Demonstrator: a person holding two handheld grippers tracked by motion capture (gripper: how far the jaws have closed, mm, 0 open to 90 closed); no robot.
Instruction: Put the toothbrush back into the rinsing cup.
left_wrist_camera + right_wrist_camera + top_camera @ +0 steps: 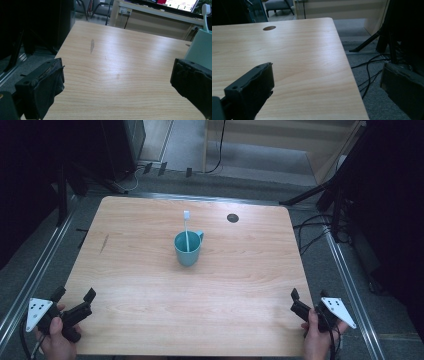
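I have both claws parked at the near corners of the surface (150, 290), left claw (75, 301) and right claw (307, 301), each with jaws spread and pinching nothing. The teal cup (188, 249) with the toothbrush (187, 227) upright inside stands well ahead, between them. I judge nothing is started yet; reach and grasp remain

I count one teal cup (188, 250) on the bench (150, 280), one white toothbrush (187, 232) in it, apparently, one round hole (232, 218), and two tongs: left (74, 296), right (310, 296).
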